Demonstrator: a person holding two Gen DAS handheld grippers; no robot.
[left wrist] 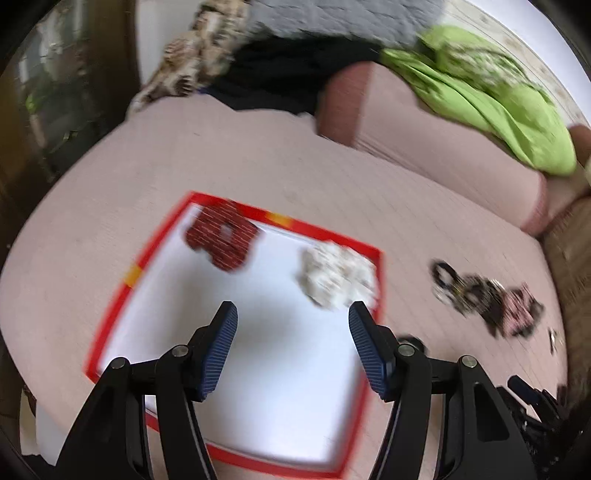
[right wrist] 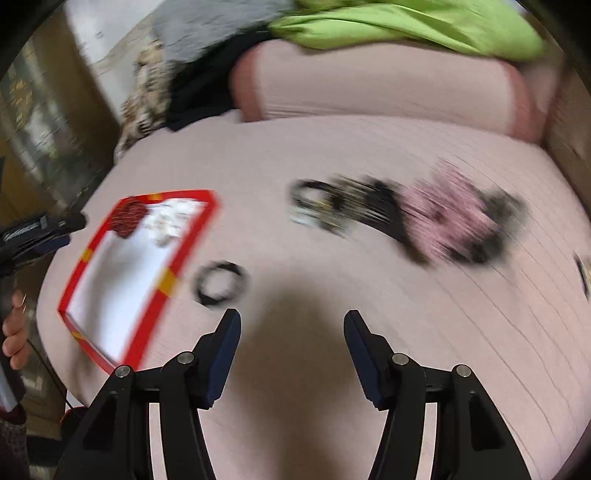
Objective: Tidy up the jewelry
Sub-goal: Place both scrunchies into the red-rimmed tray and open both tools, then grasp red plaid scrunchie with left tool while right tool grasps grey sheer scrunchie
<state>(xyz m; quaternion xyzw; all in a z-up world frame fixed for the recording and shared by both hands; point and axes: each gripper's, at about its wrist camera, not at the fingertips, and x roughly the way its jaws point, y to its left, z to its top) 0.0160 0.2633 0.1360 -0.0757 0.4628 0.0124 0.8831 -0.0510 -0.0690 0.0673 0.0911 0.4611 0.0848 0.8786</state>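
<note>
A red-rimmed tray with a white floor (left wrist: 236, 362) (right wrist: 122, 280) lies on a pink bed. In it sit a dark red piece (left wrist: 221, 236) (right wrist: 127, 218) and a white beaded piece (left wrist: 338, 275) (right wrist: 170, 219). My left gripper (left wrist: 293, 314) hangs open over the tray with nothing between its fingers. My right gripper (right wrist: 291, 321) stands open over bare bedding, empty. A black ring bracelet (right wrist: 220, 282) lies just ahead of its left finger, beside the tray. Further off lies a blurred heap of black and gold jewelry (right wrist: 347, 206) (left wrist: 465, 291) and a pink piece (right wrist: 454, 218) (left wrist: 517, 310).
A pink bolster pillow (left wrist: 424, 147) (right wrist: 388, 85) lies at the back, with a green cloth (left wrist: 491, 92) (right wrist: 406, 22) over it. Dark, grey and patterned clothes (left wrist: 288, 74) are piled at the back left. A person's hand (right wrist: 16, 332) shows at the left edge of the right wrist view.
</note>
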